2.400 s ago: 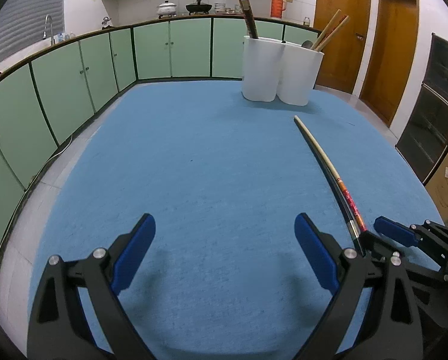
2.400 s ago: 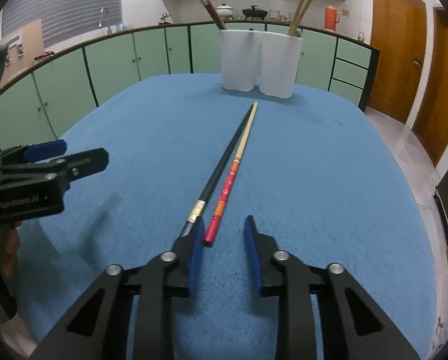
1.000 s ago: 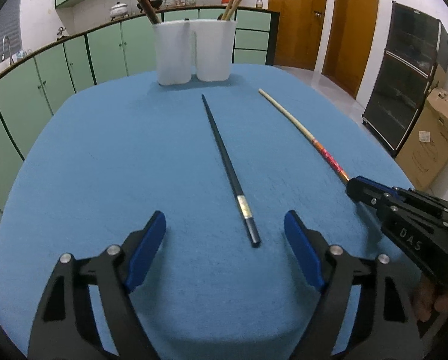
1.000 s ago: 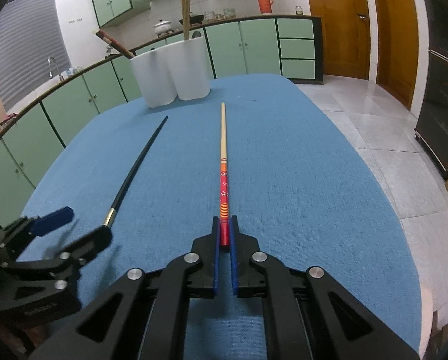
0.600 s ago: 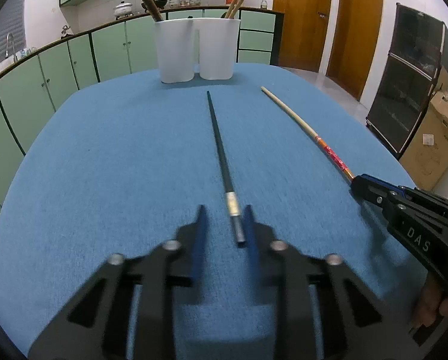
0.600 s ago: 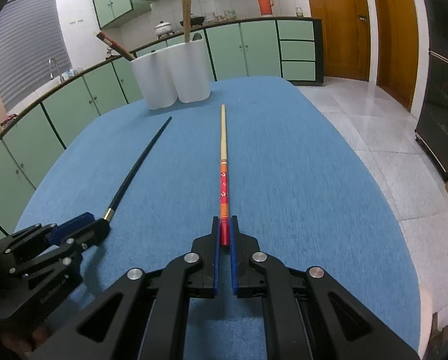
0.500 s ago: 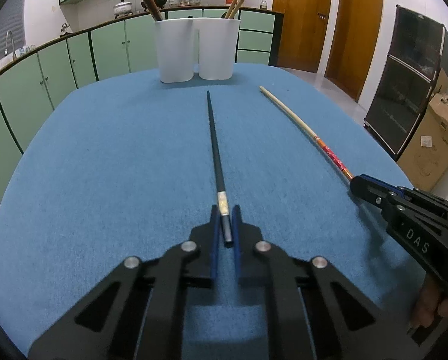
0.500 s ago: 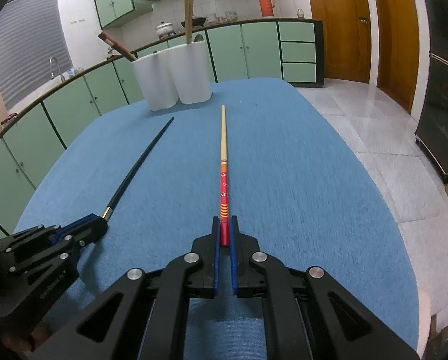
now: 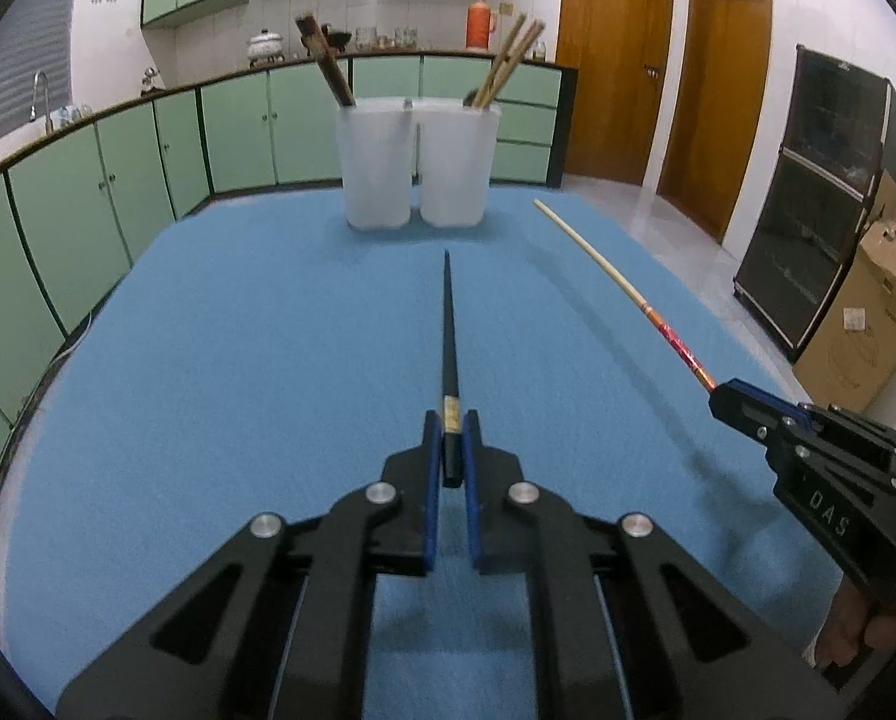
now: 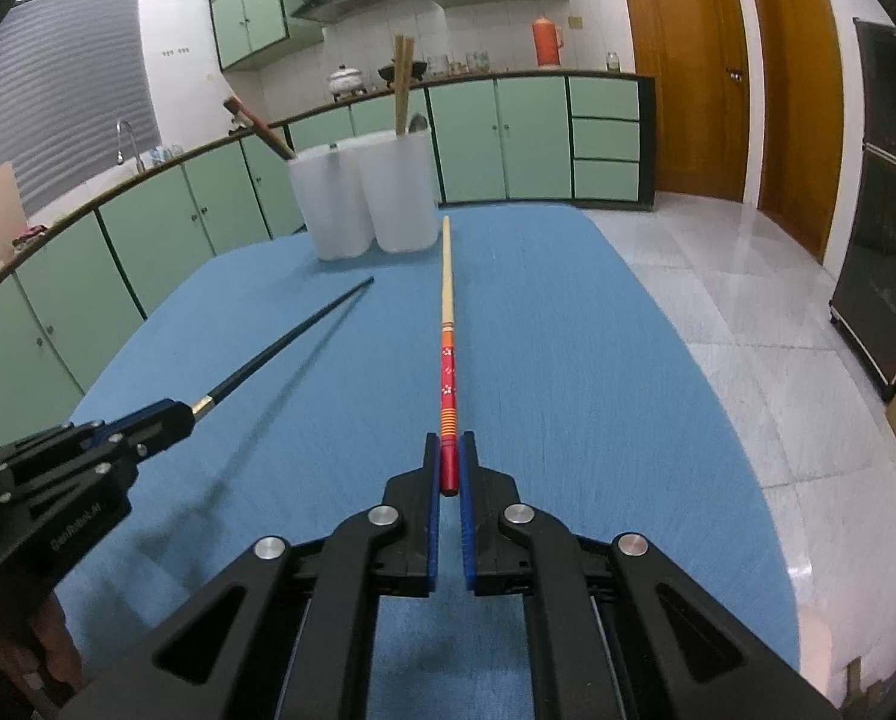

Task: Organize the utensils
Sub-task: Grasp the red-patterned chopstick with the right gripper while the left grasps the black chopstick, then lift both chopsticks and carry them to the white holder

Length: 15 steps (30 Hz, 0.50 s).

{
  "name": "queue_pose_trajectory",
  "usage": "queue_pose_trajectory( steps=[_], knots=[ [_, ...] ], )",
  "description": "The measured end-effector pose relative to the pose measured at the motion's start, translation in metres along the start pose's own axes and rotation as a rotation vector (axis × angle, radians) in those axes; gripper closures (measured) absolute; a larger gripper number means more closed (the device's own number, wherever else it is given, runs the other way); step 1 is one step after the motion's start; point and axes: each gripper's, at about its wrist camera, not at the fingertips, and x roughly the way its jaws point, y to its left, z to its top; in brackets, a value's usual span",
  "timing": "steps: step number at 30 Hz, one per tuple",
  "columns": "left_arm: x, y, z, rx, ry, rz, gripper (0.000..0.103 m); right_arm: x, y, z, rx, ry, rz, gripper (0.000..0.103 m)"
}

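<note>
My left gripper (image 9: 450, 438) is shut on the thick end of a long black chopstick (image 9: 449, 330), which points away toward two white holders (image 9: 415, 162). My right gripper (image 10: 448, 459) is shut on the red end of a red-and-cream chopstick (image 10: 447, 324) aimed at the white holders (image 10: 367, 198). Both chopsticks hang just above the blue table (image 9: 238, 360), casting shadows. In the left wrist view the red-and-cream chopstick (image 9: 622, 282) and right gripper (image 9: 718, 399) show at the right; in the right wrist view the black chopstick (image 10: 280, 345) and left gripper (image 10: 175, 414) show at the left.
The left holder carries dark brown utensils (image 9: 325, 69), the right one pale wooden chopsticks (image 9: 505, 60). Green cabinets (image 9: 118, 168) curve round the left and far side. A dark cabinet (image 9: 820, 204) and a cardboard box (image 9: 868, 318) stand on the floor at the right.
My left gripper closed on the black chopstick's end and lifted it off the table. The right gripper kept its hold on the red-and-cream chopstick, which has also come up slightly.
</note>
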Motion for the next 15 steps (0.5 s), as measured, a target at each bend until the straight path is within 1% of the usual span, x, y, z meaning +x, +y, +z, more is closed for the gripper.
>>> queue_pose_trajectory(
  steps=[5,7,12,15],
  knots=[
    [-0.013,0.003,0.016,0.000,-0.054,0.009,0.097,-0.010,0.003,0.015,-0.014,-0.040,0.005,0.097],
    [-0.018,0.005,0.024,0.000,-0.078,0.015,0.097,-0.011,0.004,0.021,-0.018,-0.035,-0.003,0.097],
    [-0.030,0.006,0.038,0.003,-0.130,0.029,0.097,-0.016,0.004,0.031,-0.008,-0.027,0.017,0.097],
    [-0.037,0.007,0.046,0.005,-0.160,0.036,0.097,-0.016,0.004,0.037,-0.013,0.005,0.006,0.097]
  ],
)
